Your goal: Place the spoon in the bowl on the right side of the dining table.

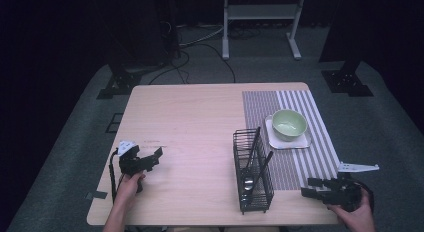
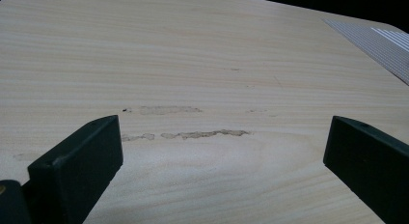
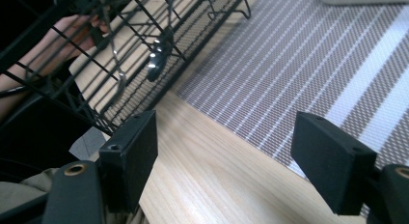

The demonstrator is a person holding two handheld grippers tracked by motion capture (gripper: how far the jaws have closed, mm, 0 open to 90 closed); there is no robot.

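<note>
From above I see my left gripper (image 1: 150,159) low at eight o'clock, my right gripper (image 1: 315,188) at five beside the wire rack (image 1: 252,172) running twelve-to-six; in each gripper view my jaws gape wide, empty.

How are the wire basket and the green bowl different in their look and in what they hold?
The wire basket is black, boxy open mesh; the green bowl is round, pale green and solid. The wire basket holds dark utensils leaning inside; the green bowl looks empty. The wire basket stands at the striped mat's left edge; the green bowl sits on a white tray. Both stand upright on the table's right half.
</note>
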